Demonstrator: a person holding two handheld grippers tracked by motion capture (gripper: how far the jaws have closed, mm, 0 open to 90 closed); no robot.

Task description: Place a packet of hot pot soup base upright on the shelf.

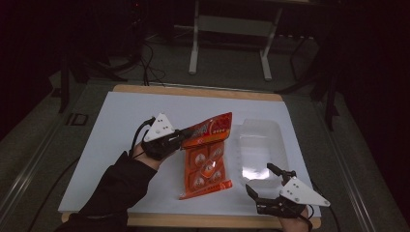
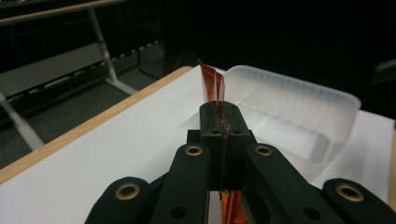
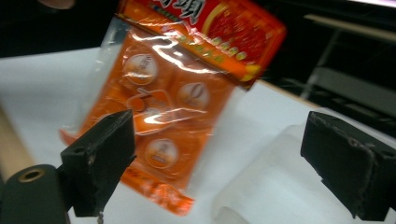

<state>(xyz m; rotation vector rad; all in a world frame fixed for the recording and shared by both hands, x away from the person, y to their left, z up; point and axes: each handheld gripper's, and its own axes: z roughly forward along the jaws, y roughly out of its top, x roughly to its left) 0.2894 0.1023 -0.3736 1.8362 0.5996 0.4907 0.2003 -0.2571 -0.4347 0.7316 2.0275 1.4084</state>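
An orange and red snack bag (image 1: 207, 153) hangs tilted over the middle of the white table top (image 1: 121, 125), and its lower end reaches down near the surface. My left gripper (image 1: 183, 137) is shut on the bag's upper left edge. In the left gripper view the thin bag edge (image 2: 213, 84) sticks up out of the closed jaws of my left gripper (image 2: 220, 122). My right gripper (image 1: 263, 179) stands open near the front right edge, apart from the bag. The right gripper view has the bag (image 3: 182, 93) ahead of my right gripper's (image 3: 219, 154) wide-apart jaws.
A clear plastic tray (image 1: 260, 147) lies to the right of the bag, also seen as the tray (image 2: 299, 112) and the tray (image 3: 280, 186). Beyond the far wooden table edge (image 1: 193, 91) stands a grey metal frame (image 1: 232, 29). Dark floor surrounds the table.
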